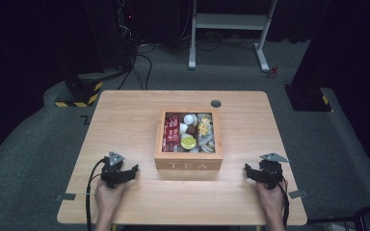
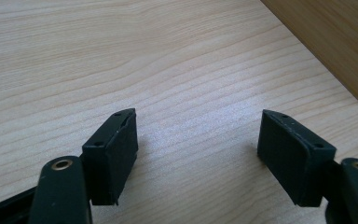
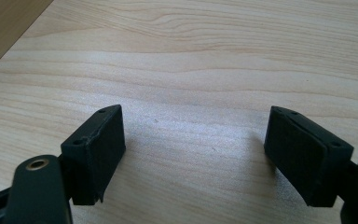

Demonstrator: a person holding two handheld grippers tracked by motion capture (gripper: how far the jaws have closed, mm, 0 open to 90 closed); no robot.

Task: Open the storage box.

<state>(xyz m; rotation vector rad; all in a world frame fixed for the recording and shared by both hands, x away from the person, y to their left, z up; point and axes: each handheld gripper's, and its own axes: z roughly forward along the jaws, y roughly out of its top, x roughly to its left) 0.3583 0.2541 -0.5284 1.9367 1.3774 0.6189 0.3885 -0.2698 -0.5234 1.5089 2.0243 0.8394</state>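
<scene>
While one tea box (image 1: 188,164) (open) waits, two grippers flank it.

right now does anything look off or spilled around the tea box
Nothing stands out. The wooden tea box sits square on the table, open-topped, with its packets and pods all inside the compartments. The left gripper and the right gripper rest open on bare wood either side of it, holding nothing.

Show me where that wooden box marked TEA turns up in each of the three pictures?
High view: the TEA box sits mid-table, between the left gripper and right gripper.
Left gripper view: its plain wooden side fills the top right corner.
Right gripper view: its side fills the top left corner.
Shared landmark: the pale wood-grain table.
</scene>
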